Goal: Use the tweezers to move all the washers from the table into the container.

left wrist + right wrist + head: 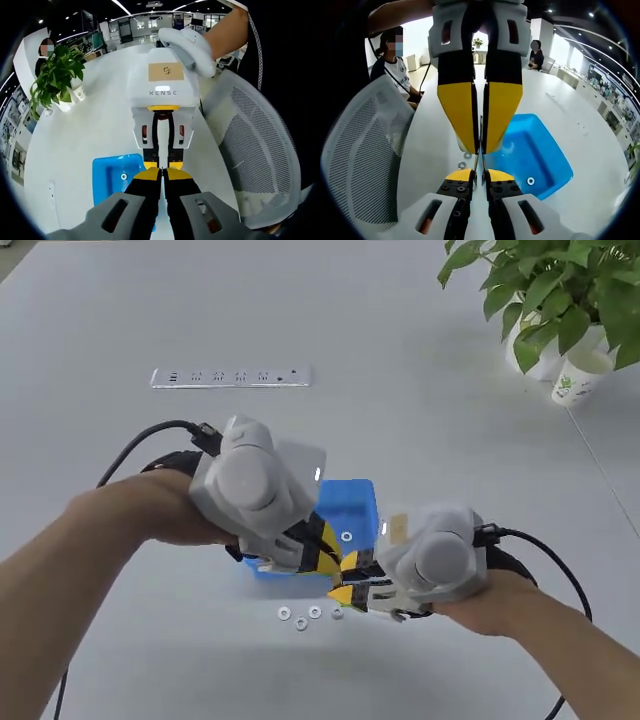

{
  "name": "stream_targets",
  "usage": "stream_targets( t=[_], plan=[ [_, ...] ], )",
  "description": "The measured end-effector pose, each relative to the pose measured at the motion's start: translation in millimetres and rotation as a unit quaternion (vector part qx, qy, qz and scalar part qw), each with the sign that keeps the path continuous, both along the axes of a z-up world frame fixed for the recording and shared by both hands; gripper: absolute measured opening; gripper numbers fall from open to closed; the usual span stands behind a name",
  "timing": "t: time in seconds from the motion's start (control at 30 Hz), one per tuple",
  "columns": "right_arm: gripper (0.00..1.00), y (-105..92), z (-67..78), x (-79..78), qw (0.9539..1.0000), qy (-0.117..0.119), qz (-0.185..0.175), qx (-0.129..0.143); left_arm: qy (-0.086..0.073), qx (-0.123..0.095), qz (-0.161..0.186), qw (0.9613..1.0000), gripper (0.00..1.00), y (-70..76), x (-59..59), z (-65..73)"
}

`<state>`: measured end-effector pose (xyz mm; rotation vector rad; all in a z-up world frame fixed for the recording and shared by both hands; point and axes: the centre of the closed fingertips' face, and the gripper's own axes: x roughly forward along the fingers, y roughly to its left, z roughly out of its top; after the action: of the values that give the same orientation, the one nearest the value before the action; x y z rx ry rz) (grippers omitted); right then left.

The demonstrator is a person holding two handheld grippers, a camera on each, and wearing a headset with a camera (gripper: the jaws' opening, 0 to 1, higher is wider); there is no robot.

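Note:
Over the near edge of the blue container (pixel 357 498) my left gripper (pixel 333 560) and right gripper (pixel 347 593) meet tip to tip. In the right gripper view a thin silver sliver of the tweezers (pixel 478 162) runs between my right gripper's (pixel 480 176) yellow-tipped jaws and up into the left gripper's (pixel 480 148) jaws; both pairs are pressed shut on it. One washer (pixel 346 536) lies inside the container (pixel 542 152). Several washers (pixel 301 623) lie on the table just in front of it, below the grippers.
A white power strip (pixel 230 377) lies at the back of the grey table. A potted plant (pixel 560 290) and a paper cup (pixel 578 375) stand at the far right. A mesh chair (pixel 255 150) stands beside the table. Black cables trail from both grippers.

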<state>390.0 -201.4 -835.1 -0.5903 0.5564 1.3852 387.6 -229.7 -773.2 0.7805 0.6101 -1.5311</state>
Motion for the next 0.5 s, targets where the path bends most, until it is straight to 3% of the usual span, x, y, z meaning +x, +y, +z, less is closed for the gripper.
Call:
stream_targets(
  t=[0.5],
  plan=[
    [0.12, 1.1, -16.6, -11.0, 0.9999, 0.012, 0.001, -0.002, 0.020, 0.002, 0.001, 0.9998, 0.06, 1.9, -9.4, -16.4]
  ],
)
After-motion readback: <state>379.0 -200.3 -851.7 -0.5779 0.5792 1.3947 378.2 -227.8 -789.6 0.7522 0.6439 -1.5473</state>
